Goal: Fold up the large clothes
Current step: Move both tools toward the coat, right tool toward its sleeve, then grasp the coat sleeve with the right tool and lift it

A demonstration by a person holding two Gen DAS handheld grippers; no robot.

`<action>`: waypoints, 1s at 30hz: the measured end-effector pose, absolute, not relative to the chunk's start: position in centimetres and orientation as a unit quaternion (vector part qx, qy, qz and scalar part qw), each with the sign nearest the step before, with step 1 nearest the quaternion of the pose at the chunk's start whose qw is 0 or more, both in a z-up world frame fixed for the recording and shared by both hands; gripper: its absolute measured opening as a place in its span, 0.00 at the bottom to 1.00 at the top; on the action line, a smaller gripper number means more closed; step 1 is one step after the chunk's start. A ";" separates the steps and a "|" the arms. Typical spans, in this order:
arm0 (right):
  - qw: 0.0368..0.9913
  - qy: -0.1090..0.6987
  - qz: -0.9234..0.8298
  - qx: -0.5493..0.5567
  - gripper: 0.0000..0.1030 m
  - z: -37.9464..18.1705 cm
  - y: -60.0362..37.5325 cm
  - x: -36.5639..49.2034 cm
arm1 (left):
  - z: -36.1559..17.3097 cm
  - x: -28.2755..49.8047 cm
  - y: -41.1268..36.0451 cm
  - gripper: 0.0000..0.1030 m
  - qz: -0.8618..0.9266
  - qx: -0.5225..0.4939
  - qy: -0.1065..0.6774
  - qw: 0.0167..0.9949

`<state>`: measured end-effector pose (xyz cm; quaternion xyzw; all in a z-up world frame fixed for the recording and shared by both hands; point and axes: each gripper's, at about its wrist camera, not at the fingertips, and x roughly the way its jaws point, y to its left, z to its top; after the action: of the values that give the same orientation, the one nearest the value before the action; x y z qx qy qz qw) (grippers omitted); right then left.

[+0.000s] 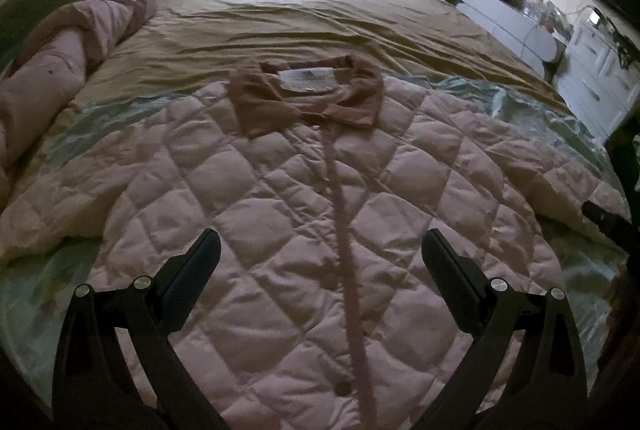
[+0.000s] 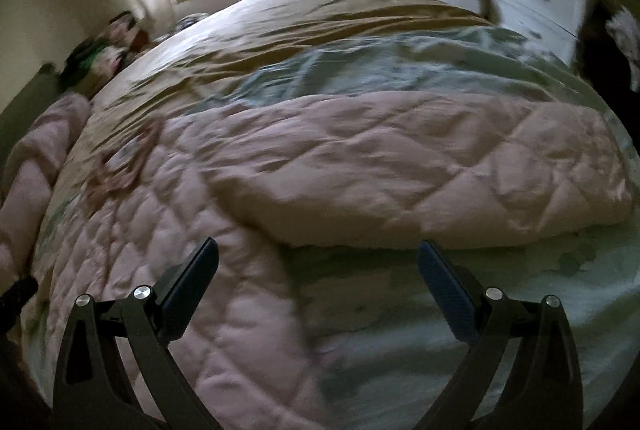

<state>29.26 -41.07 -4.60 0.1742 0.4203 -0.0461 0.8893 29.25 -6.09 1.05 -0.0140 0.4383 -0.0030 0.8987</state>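
While the left gripper (image 1: 320, 250) hovers with its fingers spread wide and nothing between them, the left wrist view shows a pale pink quilted jacket (image 1: 280, 230) lying flat, front up, across the middle and lower part of the frame. Its darker collar (image 1: 308, 98) sits just above centre, and a placket strip (image 1: 344, 250) runs down from it between the two fingers. Under the jacket lies a light green sheet (image 1: 540, 102), with a tan bedspread (image 1: 300, 22) beyond it toward the top. A rolled pink blanket (image 1: 72, 46) fills the upper left, and white drawers (image 1: 592, 78) stand at the upper right.

From the right wrist view, which is blurred, the right gripper (image 2: 318, 262) is likewise wide open and empty. The jacket's sleeve (image 2: 440, 166) stretches across the centre and right of the frame, above the fingers, resting on the green sheet (image 2: 400, 310). The jacket's body (image 2: 160, 230) runs down the left side.
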 end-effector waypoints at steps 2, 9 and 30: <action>0.885 0.422 -0.057 0.187 0.96 -5.3 -42.7 29.3 | 0.3 29.9 -6.7 0.91 -0.008 -0.016 0.446 0.895; 0.872 0.429 -0.103 0.211 0.96 -7.5 -46.7 29.3 | -2.1 30.6 -8.1 0.91 -0.010 -0.008 0.463 0.886; 0.823 0.399 -0.222 0.338 0.96 -11.9 -57.3 26.4 | -3.7 29.7 -10.6 0.91 -0.022 -0.009 0.476 0.879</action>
<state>26.42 -57.29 -11.92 0.3381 0.3993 -0.2219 0.8228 29.66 -10.58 -3.71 -0.0090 0.4765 -0.0221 0.8789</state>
